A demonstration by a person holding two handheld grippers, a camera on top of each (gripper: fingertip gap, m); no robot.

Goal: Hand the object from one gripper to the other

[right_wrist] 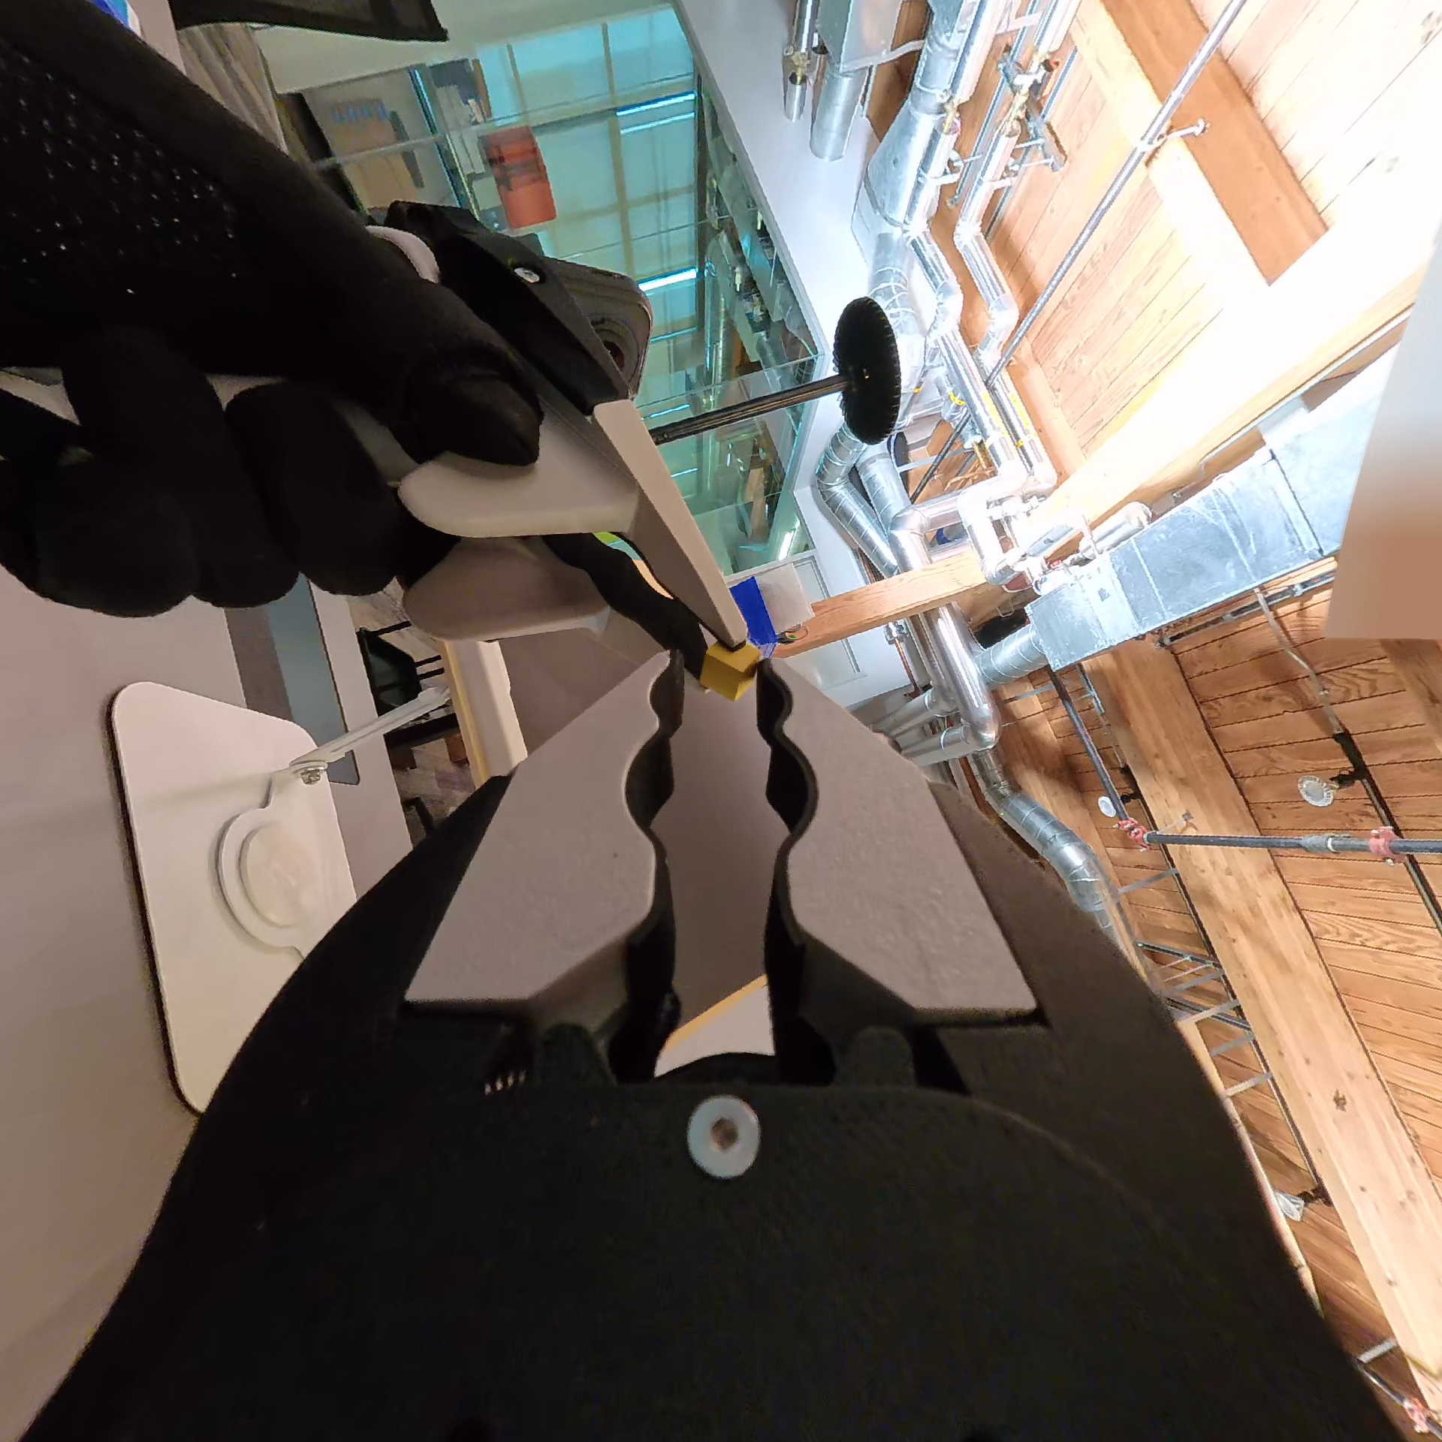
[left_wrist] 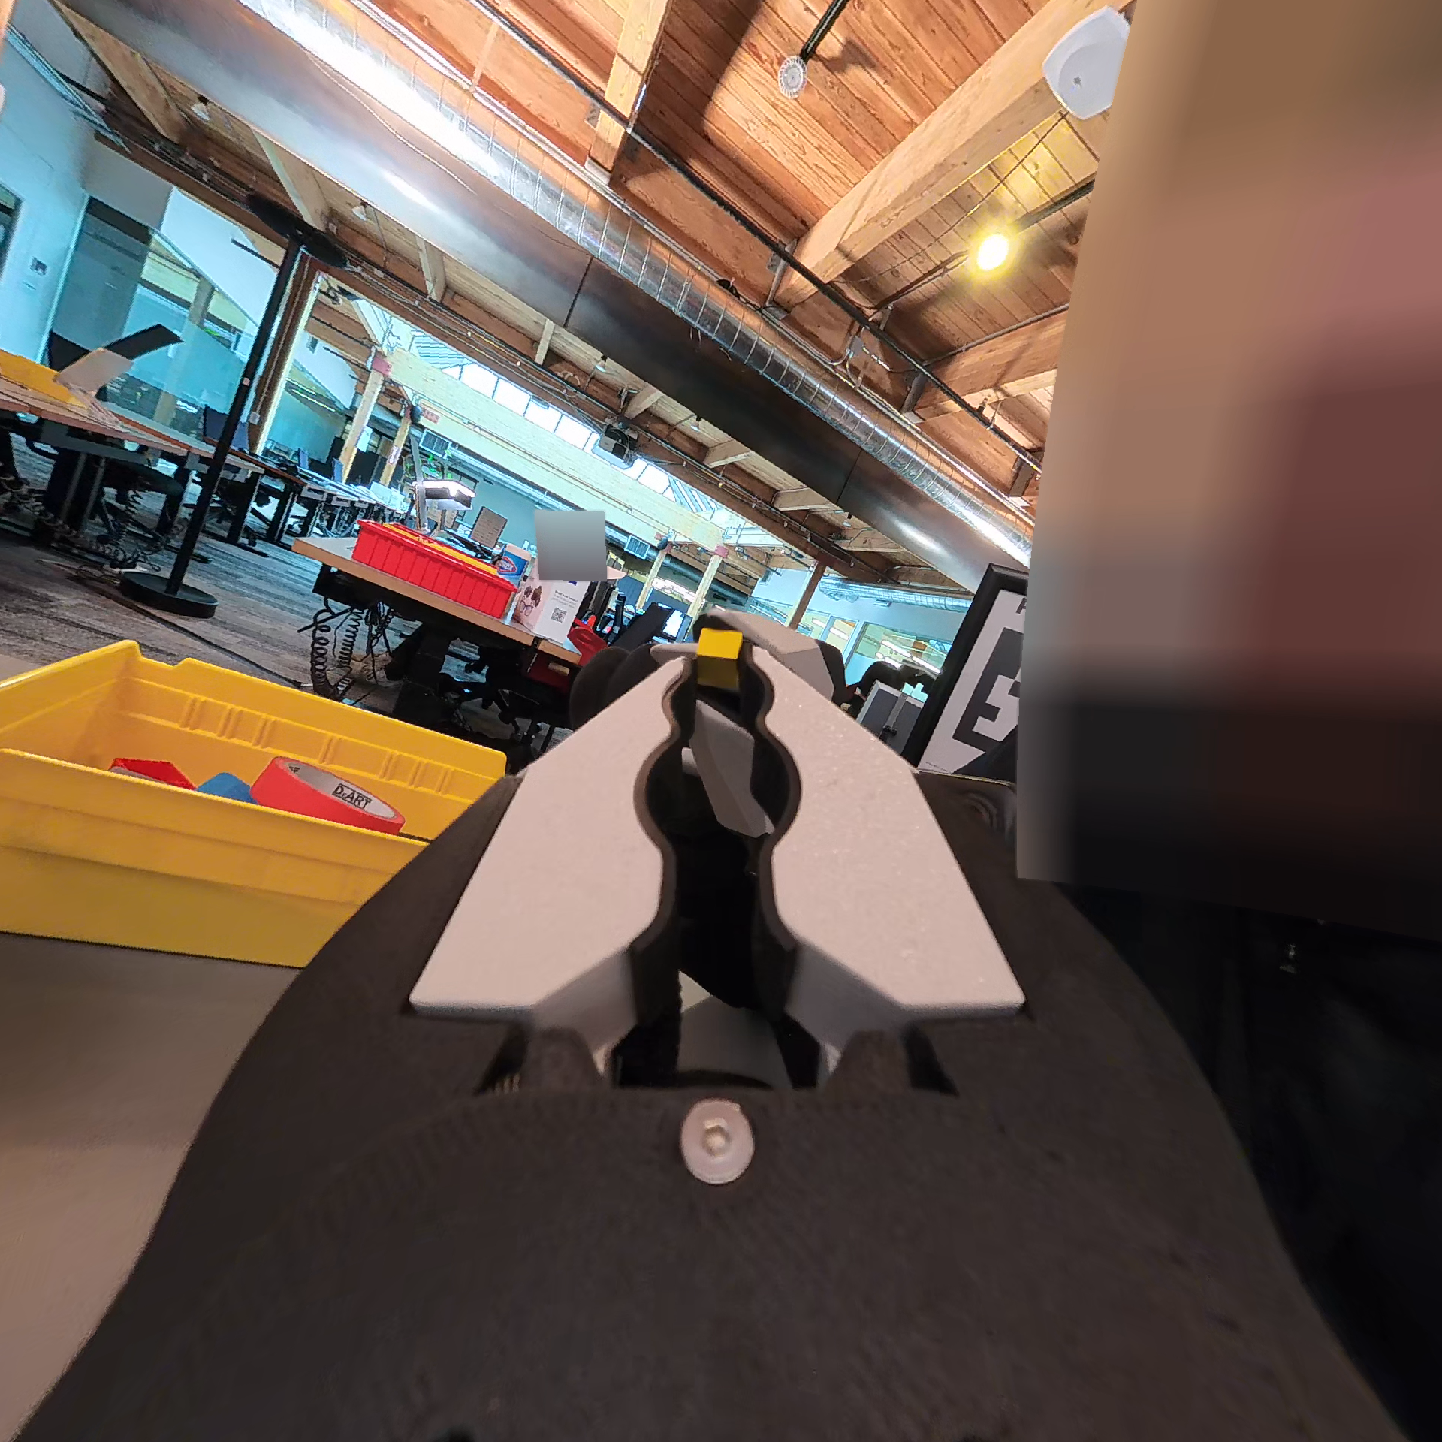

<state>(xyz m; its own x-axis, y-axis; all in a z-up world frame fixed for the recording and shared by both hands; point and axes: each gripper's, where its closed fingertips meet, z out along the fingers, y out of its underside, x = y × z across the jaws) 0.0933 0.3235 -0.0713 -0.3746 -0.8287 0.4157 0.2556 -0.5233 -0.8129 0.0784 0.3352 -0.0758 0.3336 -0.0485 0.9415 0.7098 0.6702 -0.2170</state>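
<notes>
A small yellow cube (left_wrist: 719,659) sits pinched at the jaw tips of the left gripper (left_wrist: 719,671). The right gripper (right_wrist: 722,679) meets it tip to tip, its jaws slightly spread around the cube, touching it.

A small yellow cube (left_wrist: 719,659) is sitting at the very tips of the left tool (left_wrist: 719,677), pinched between its two dark-lined fingers and sticking out just beyond them. In the right wrist view the same cube (right_wrist: 727,673) is lying tilted, one corner forward, in the gap between the tips of the right tool (right_wrist: 719,677), with the left tool's fingertips clamping it from above and from its left side.
</notes>
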